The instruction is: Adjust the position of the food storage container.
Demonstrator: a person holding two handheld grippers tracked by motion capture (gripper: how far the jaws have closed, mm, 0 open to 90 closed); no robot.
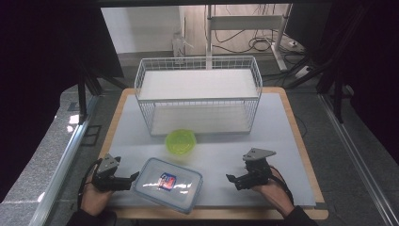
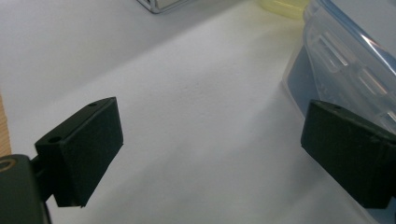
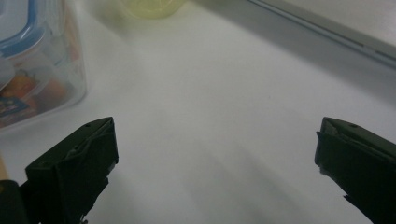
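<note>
A clear plastic box with a blue-rimmed lid (image 1: 168,184) lies near the table's front edge, with a colourful packet inside it. Its side wall (image 2: 345,70) fills the right of the left gripper view, and its corner (image 3: 37,60) sits at the left of the right gripper view. My left gripper (image 1: 131,179) rests just left of the box, open, jaws wide apart with bare mat between them (image 2: 210,154). My right gripper (image 1: 233,180) rests to the right of the box, open and holding nothing (image 3: 215,172). A yellow-green bowl (image 1: 180,142) stands behind the box.
A white wire basket rack (image 1: 197,94) with an upper shelf stands at the back of the grey mat (image 1: 277,141). The wooden table edge (image 1: 306,155) frames the mat. Dark curtains and cables lie beyond the table.
</note>
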